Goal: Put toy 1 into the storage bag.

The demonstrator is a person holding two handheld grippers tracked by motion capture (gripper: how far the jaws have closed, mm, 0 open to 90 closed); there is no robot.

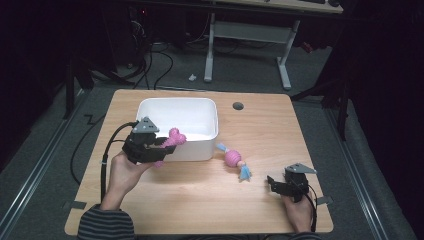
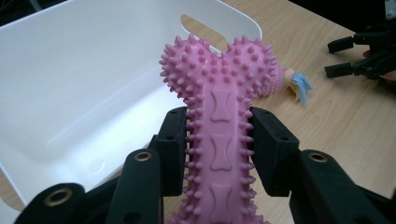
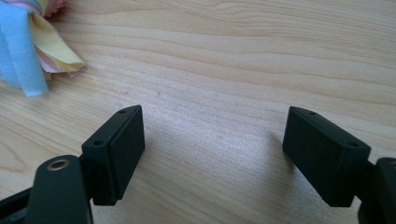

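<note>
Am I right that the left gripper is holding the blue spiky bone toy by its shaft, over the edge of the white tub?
Not quite: the bone toy is pink, not blue, as the left gripper view shows. The rest holds: the left gripper clamps its shaft, over the edge of the white tub.

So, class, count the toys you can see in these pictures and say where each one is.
2. A pink spiky bone is gripped by the left gripper at the white tub's edge; a pink ball toy with tassels lies on the table.

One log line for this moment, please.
left gripper: shut on pink bone toy, at white bin rim | right gripper: open, empty, on table
</note>
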